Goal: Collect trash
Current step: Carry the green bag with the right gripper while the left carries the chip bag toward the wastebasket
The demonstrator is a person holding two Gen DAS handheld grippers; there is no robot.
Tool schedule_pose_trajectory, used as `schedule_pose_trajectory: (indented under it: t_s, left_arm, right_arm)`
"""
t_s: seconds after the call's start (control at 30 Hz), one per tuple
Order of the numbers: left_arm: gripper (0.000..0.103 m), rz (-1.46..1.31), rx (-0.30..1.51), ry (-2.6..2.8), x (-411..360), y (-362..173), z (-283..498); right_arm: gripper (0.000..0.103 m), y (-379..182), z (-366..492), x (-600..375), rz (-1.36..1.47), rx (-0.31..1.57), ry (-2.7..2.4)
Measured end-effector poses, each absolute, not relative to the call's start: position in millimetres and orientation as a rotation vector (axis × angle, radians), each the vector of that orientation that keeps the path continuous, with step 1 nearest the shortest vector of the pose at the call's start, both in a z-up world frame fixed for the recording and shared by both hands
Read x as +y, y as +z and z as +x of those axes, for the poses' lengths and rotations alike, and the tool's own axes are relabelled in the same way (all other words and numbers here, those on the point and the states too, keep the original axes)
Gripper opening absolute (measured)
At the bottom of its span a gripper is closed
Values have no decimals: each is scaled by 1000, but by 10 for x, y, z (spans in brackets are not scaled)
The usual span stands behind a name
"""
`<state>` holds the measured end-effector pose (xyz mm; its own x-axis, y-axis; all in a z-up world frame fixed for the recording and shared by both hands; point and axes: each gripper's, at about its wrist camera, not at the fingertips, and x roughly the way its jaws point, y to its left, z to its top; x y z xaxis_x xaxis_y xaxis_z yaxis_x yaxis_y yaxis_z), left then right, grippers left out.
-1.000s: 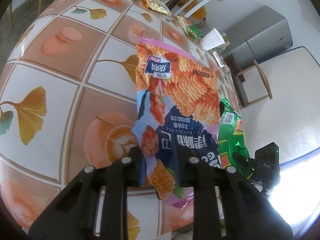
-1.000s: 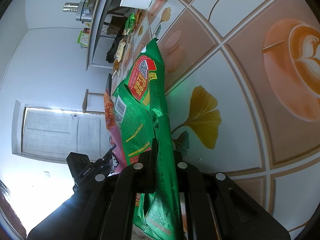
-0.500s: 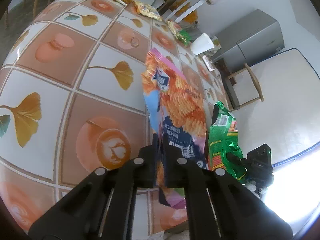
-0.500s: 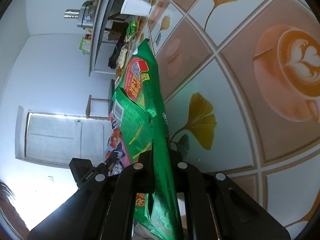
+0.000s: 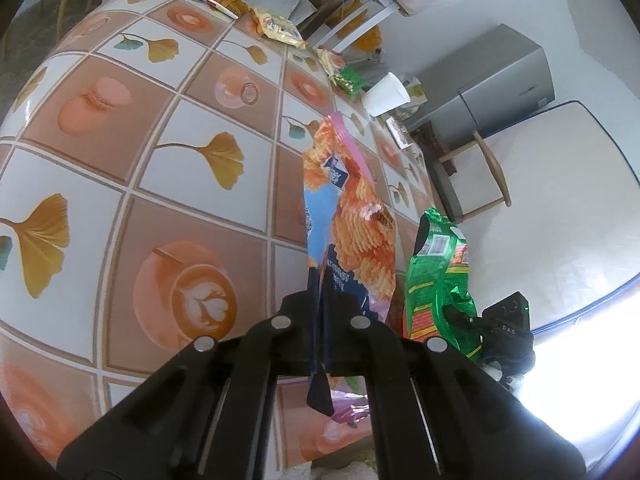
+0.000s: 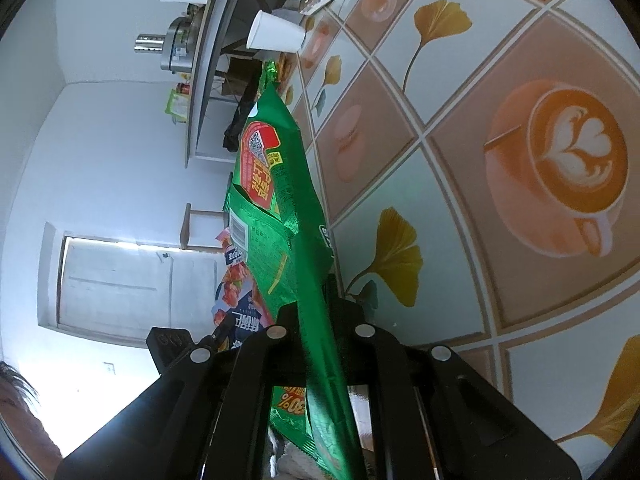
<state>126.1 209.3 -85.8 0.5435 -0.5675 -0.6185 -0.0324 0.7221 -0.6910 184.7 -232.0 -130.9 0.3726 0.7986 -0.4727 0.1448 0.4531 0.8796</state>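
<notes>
In the left wrist view, the left gripper [image 5: 320, 332] has its two fingers pressed together on the orange chip bag [image 5: 352, 220], with almost no gap between them. One second ago these fingers stood wide apart around the bag, and half a second ago they had come together; now the grip is complete, and the bag stands up from the table [image 5: 152, 240] on its edge instead of lying flat and broad. I judge from this that the pick of this piece of trash is done and that it is ready to be carried away. Just to the right, the green snack bag [image 5: 436, 280] hangs in the right gripper [image 5: 456, 316].

On the far part of the table I count one white paper cup [image 5: 386, 94], one yellow wrapper [image 5: 278, 28], one small green wrapper [image 5: 348, 78] and one pen [image 5: 220, 6]. These are well apart from both grippers and are not yet collected.

In the right wrist view, the right gripper [image 6: 316, 328] is closed tightly on the green snack bag [image 6: 280, 216], as it was one second ago. The bag is raised a little above the table [image 6: 460, 208] and leans to the left. Behind it I see a part of the orange chip bag [image 6: 236, 300]. The white paper cup [image 6: 276, 36] lies on its side near the far edge.

So two bags are held, one in each gripper.
</notes>
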Motion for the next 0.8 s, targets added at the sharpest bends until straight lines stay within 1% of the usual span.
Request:
schedule_pose_trajectory:
  t_s: [0.23, 0.47, 0.63, 0.8]
  left_arm:
    - [0, -734, 932, -382, 2099, -796, 1285]
    - [0, -709, 897, -427, 1983, -584, 1367]
    - [0, -654, 856, -504, 1719, -329, 1474]
    - [0, -571, 857, -614, 1165, -116, 1641]
  right_arm:
    - [5, -1252, 1795, -2384, 1063, 1105, 545]
    - [5, -1182, 1689, -2557, 1090, 1052, 555]
    - [5, -1099, 1514, -2764, 1132, 982, 544]
    - [5, -1103, 1181, -3079, 1207, 881, 520]
